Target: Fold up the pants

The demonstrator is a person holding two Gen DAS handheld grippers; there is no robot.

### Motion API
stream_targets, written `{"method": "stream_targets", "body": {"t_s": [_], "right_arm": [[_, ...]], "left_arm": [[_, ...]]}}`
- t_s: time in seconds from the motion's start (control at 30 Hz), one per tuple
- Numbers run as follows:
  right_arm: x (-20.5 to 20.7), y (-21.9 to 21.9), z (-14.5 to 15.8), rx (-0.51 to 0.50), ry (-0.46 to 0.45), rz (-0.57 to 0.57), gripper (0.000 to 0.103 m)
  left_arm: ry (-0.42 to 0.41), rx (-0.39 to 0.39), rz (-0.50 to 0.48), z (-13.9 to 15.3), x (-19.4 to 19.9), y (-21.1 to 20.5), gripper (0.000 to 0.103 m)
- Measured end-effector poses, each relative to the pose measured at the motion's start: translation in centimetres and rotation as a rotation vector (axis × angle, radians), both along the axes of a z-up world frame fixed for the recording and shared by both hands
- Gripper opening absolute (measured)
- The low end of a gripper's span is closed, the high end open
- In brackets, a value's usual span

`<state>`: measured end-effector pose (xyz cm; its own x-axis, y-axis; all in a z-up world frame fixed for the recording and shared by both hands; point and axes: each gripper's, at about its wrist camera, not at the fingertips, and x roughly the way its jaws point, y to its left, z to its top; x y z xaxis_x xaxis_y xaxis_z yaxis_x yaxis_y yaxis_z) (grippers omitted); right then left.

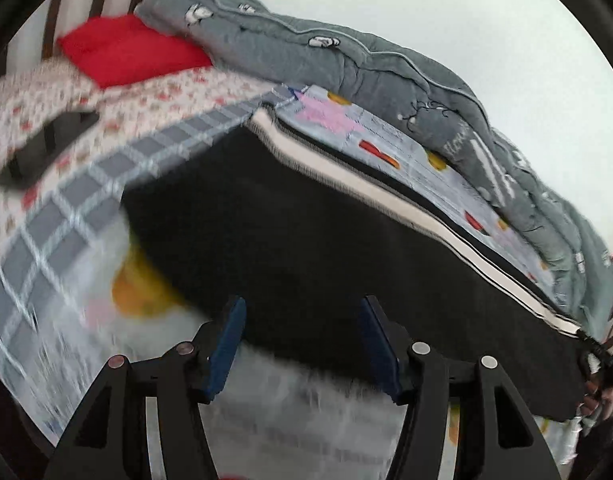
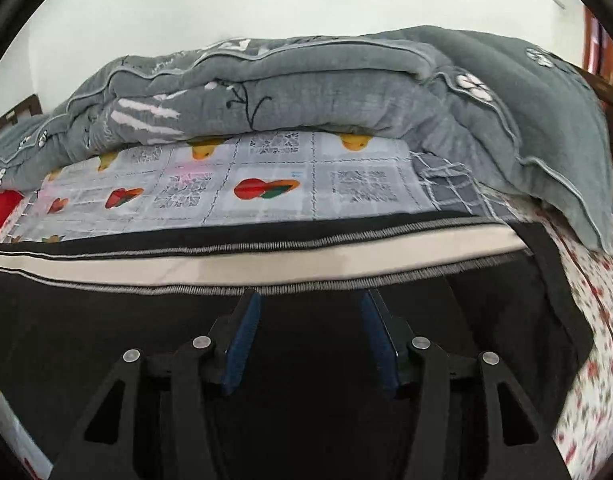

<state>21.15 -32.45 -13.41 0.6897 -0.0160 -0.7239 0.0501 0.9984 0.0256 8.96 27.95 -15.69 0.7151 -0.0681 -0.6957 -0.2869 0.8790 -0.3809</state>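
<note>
I am holding my left gripper [image 1: 302,312] with its jaws standing apart and empty over the near edge of the black pants [image 1: 306,232], which are lying flat on the bed's patterned sheet [image 1: 418,148]. My right gripper [image 2: 310,308] is also gaping, gripping nothing, hovering above the pants beside their white side stripe [image 2: 266,264]. A grey quilt [image 2: 306,88] is lying bunched behind them.

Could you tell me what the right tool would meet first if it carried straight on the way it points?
Most likely the black pants lying under the open right tool, just short of their cream side stripe; depth is unclear.
</note>
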Motion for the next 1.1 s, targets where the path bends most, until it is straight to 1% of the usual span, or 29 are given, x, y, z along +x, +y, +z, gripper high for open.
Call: {"method": "stream_targets", "body": {"t_s": [0.1, 0.2, 0.23, 0.37, 0.4, 0.47, 0.57, 0.63, 0.67, 0.73, 0.87, 1.0, 1.03, 1.07, 1.1], "right_arm": [[-2.2, -0.2, 0.3, 0.011, 0.015, -0.003, 0.052], [-4.3, -0.1, 0.3, 0.008, 0.019, 0.012, 0.052], [-5.1, 0.0, 0.3, -0.003, 0.017, 0.014, 0.052], [-7.9, 0.5, 0.5, -0.078, 0.010, 0.023, 0.052], [-8.8, 0.6, 0.5, -0.097, 0.008, 0.022, 0.052], [-10.2, 0.4, 0.7, -0.104, 0.003, 0.020, 0.052], [-11.6, -0.1, 0.8, -0.107, 0.005, 0.006, 0.052], [-12.4, -0.5, 0.6, -0.110, 0.011, -0.004, 0.052], [-12.9, -0.7, 0.3, -0.113, 0.016, -0.012, 0.052], [-13.2, -1.1, -0.1, -0.116, 0.028, -0.020, 0.052], [-12.9, -1.5, -0.9, -0.088, 0.043, -0.035, 0.052], [-13.1, -1.0, -0.8, -0.063, 0.036, -0.032, 0.052], [-13.3, -0.8, -0.8, -0.065, 0.032, -0.030, 0.052], [-13.5, -0.7, -0.7, -0.068, 0.028, -0.024, 0.052], [-13.5, -0.5, -0.7, -0.073, 0.024, -0.018, 0.052]], "left_arm": [[-0.031, -0.036, -0.005, -0.9, -1.2, 0.4, 0.057], [-0.044, -0.081, 0.015, -1.0, -0.6, 1.8, 0.057], [-0.051, -0.108, 0.027, -1.1, -0.4, 2.5, 0.057], [-0.112, -0.292, 0.071, -2.3, 0.3, 5.7, 0.056], [-0.123, -0.310, 0.081, -2.5, 0.3, 6.1, 0.056], [-0.117, -0.301, 0.103, -2.5, 0.5, 6.5, 0.051], [-0.117, -0.298, 0.126, -2.3, -0.2, 6.7, 0.051], [-0.125, -0.246, 0.155, -2.0, -1.2, 6.6, 0.052], [-0.123, -0.190, 0.183, -1.8, -1.8, 6.4, 0.052], [-0.114, -0.136, 0.204, -1.8, -1.6, 6.6, 0.052], [-0.101, -0.144, 0.205, -1.9, 0.4, 7.9, 0.052], [-0.088, -0.194, 0.223, -2.1, 2.9, 8.8, 0.051], [-0.085, -0.197, 0.227, -2.2, 3.1, 8.9, 0.049], [-0.080, -0.183, 0.233, -2.1, 3.5, 8.9, 0.048], [-0.072, -0.163, 0.239, -2.1, 3.7, 8.7, 0.038]]}}
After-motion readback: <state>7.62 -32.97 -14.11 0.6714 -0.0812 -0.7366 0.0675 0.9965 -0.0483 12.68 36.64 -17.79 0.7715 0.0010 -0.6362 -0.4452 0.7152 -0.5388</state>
